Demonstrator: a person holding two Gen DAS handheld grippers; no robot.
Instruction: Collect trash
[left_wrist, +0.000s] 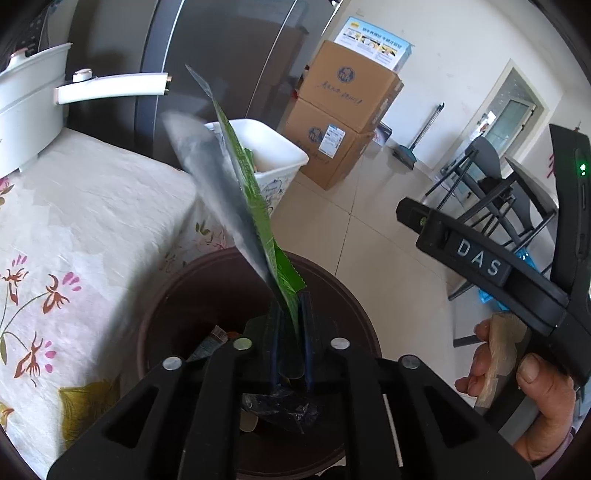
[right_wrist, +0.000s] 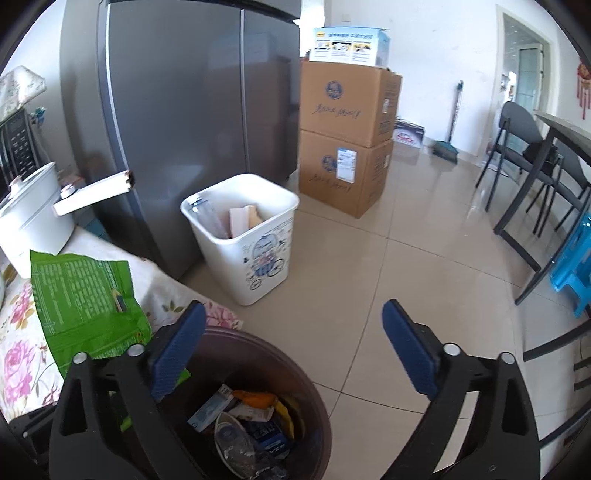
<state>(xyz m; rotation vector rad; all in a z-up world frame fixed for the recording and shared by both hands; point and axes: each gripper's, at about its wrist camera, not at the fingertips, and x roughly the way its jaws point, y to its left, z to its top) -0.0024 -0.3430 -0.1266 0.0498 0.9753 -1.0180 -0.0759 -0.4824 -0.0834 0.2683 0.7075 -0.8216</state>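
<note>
Over the brown bin (left_wrist: 162, 314), the left claw (left_wrist: 290, 332) pinches the green wrapper (left_wrist: 258, 206) by its bottom edge, a light, floppy, slick foil, while the right claw (right_wrist: 295, 347) gapes empty.

A round bin (right_wrist: 207, 339) is standing on the floor against the corner of a cloth-covered table (left_wrist: 92, 206), holding mixed trash (right_wrist: 247, 417), with a snack bag (left_wrist: 255, 206) rising above its rim, a square bin (right_wrist: 243, 236) beyond it before the refrigerator (right_wrist: 184, 110), and stacked cartons (right_wrist: 343, 136) sitting to that bin's right.
</note>
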